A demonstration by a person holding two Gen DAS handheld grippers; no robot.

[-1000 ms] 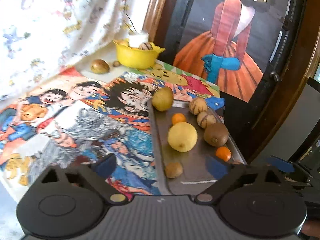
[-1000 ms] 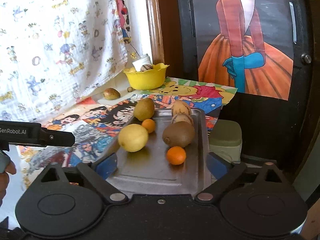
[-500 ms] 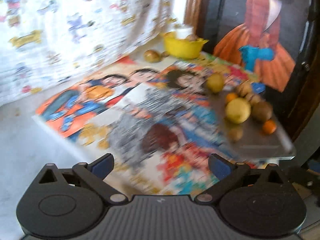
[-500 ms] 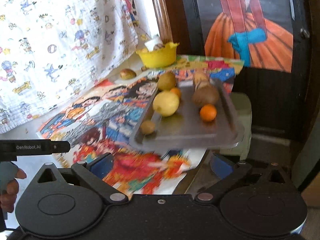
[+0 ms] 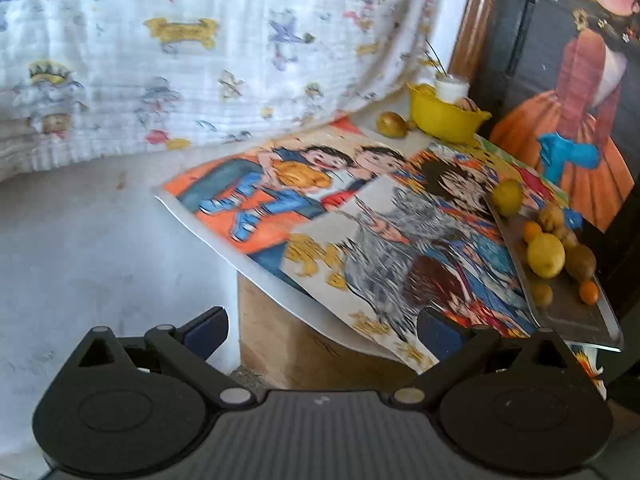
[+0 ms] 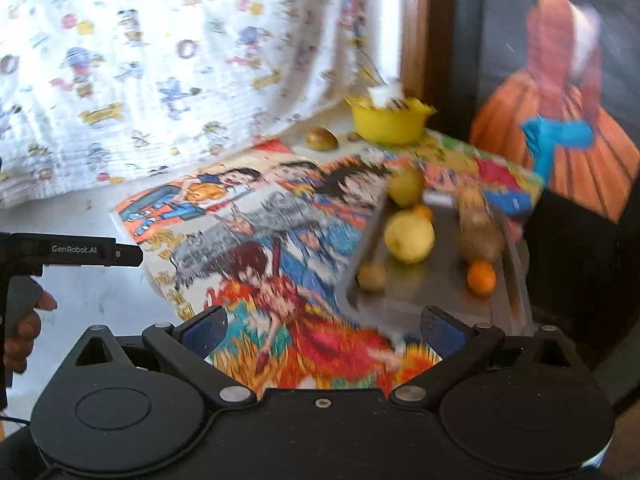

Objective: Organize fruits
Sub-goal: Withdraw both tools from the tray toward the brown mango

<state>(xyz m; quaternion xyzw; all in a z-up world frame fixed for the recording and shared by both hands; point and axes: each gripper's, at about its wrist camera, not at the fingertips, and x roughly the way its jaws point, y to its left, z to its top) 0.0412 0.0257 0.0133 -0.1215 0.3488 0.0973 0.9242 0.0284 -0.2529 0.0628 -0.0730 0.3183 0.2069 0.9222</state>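
Fingers [image 5: 208, 326] of the left gripper [image 5: 322, 326] are spread wide with nothing between them, hovering off the near left corner of the surface [image 5: 100, 248]. Fingers [image 6: 206, 328] of the right gripper [image 6: 322, 328] are likewise spread and empty, poised over the near edge of a colourful cartoon poster [image 6: 280, 248] that covers much of the surface.

In the right wrist view, a metal tray [image 6: 424, 300] lies just beyond the right fingers, on the right side of the poster. On it sit a large yellow lemon [image 6: 409, 236], a small orange fruit [image 6: 481, 277] near the front right, a brown kiwi [image 6: 480, 240] just behind that, a small brownish fruit [image 6: 371, 276] at the front left, a second small orange fruit [image 6: 423, 211] behind the lemon, and a greenish-yellow fruit [image 6: 406, 187] at the tray's far left corner. The picture is blurred, so finer detail cannot be told.

At the far end of the surface stands a yellow bowl [image 6: 390, 122] with a white cup [image 6: 386, 92] behind it. A greenish-brown fruit [image 6: 321, 139] lies loose just left of the bowl.

A white cloth printed with cartoon figures [image 6: 160, 60] hangs behind the surface. To the right, a dark door carries a painting of a figure in an orange skirt [image 6: 560, 132]. At the left edge, the person's left hand [image 6: 24, 328] grips the handle of the other gripper
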